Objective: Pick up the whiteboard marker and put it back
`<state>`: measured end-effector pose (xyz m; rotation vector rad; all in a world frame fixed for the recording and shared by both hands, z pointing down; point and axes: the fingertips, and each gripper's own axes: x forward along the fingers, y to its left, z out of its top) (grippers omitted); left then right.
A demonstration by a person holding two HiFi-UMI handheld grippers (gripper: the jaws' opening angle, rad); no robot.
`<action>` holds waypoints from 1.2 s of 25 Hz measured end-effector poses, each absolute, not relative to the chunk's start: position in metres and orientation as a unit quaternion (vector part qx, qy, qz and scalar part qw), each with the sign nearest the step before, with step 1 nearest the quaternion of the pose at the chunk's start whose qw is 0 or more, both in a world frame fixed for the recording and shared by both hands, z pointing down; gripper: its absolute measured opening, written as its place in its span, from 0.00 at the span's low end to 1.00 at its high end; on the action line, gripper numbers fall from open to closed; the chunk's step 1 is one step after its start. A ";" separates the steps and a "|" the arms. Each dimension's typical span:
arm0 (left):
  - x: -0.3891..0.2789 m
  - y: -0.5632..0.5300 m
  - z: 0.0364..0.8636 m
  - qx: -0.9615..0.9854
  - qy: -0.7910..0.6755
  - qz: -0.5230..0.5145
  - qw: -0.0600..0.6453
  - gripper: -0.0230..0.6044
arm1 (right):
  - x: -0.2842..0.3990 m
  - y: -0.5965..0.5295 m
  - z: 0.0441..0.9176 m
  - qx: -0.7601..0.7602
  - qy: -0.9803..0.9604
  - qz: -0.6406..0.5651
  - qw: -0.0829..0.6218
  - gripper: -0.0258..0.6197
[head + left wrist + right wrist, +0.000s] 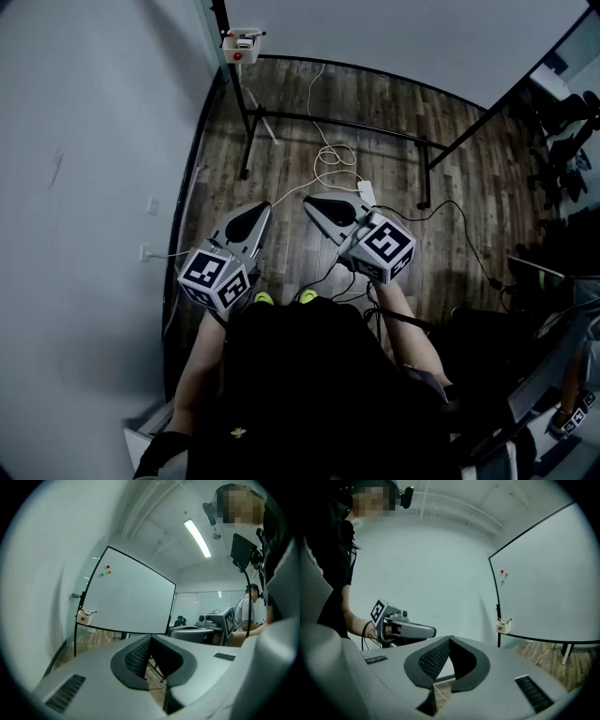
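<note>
A whiteboard [133,599] on a black stand fills the space ahead. At its lower left corner hangs a small white holder box [241,45] with a red spot, and the whiteboard marker [246,40] lies across its top. The same box [85,616] shows in the left gripper view, and the box [504,626] also shows far off in the right gripper view. My left gripper [254,213] and right gripper [313,202] are held side by side at waist height, well short of the board. Both are shut with nothing between the jaws.
The stand's black legs [248,141] spread over the wooden floor, where white cables [330,155] and a power strip [367,193] lie. A grey wall [84,187] runs along the left. Office chairs [562,131] and a seated person [245,611] are at the right.
</note>
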<state>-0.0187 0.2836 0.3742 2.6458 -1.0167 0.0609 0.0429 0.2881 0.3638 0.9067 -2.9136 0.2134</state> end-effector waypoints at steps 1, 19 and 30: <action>-0.016 0.283 0.374 0.922 -0.355 0.022 0.154 0.09 | 0.045 0.288 0.364 0.295 -0.952 0.068 0.042 0.02; -0.018 0.277 0.376 0.902 -0.403 0.025 0.153 0.09 | 0.107 0.285 0.394 0.311 -0.944 0.086 0.073 0.02; -0.003 0.255 0.378 0.912 -0.384 0.021 0.144 0.09 | 0.106 0.274 0.396 0.305 -0.946 0.076 0.078 0.02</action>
